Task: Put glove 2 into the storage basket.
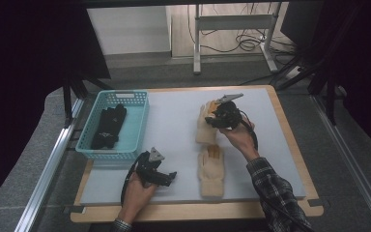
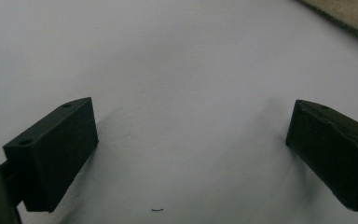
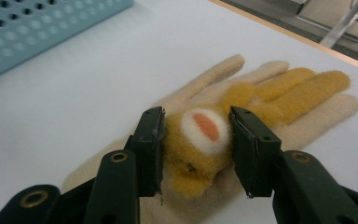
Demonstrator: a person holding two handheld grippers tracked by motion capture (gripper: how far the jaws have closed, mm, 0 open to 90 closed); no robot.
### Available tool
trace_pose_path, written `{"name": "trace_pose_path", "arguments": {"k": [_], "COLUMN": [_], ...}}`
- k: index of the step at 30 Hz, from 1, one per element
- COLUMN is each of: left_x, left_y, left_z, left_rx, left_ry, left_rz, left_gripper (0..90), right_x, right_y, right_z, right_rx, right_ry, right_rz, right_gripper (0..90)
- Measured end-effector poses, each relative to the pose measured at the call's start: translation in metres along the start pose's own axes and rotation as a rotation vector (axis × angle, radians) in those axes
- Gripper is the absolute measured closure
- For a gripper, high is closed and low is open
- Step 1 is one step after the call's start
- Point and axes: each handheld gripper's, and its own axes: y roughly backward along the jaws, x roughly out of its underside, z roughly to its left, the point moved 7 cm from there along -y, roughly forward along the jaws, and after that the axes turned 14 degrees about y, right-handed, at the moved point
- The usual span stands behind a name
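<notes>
Second glove (image 1: 210, 165) near basket (image 1: 136, 126)

Right gripper (image 3: 196, 151), jaws pressing either side of the bunched orange-yellow patch with a white-and-orange spot on a cream glove (image 3: 261, 100). The glove lies flat on the pale mat (image 3: 88, 93), fingers pointing away from the gripper. Beyond the glove, a teal perforated basket (image 3: 32, 32).
</notes>
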Motion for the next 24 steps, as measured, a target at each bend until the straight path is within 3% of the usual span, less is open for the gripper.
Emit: {"name": "trace_pose_path", "arguments": {"k": [6,14,24], "left_x": [0.0,0.0,0.0], "left_y": [0.0,0.0,0.0], "left_z": [0.0,0.0,0.0], "left_rx": [-0.001,-0.001,-0.001], "left_ry": [0.0,0.0,-0.001], "left_rz": [0.0,-0.002,-0.002], "left_gripper": [2.4,2.4,2.4], "right_x": [0.001,0.017,0.035], "right_y": [0.027,0.062,0.082], "right_z": [0.019,0.052,0.079], "right_rx": [-0.035,-0.084,-0.132], "right_ry": [0.035,0.071,0.063], "right_rz": [-0.029,-0.051,-0.065], "right_gripper": [55.8,55.8,55.8]}}
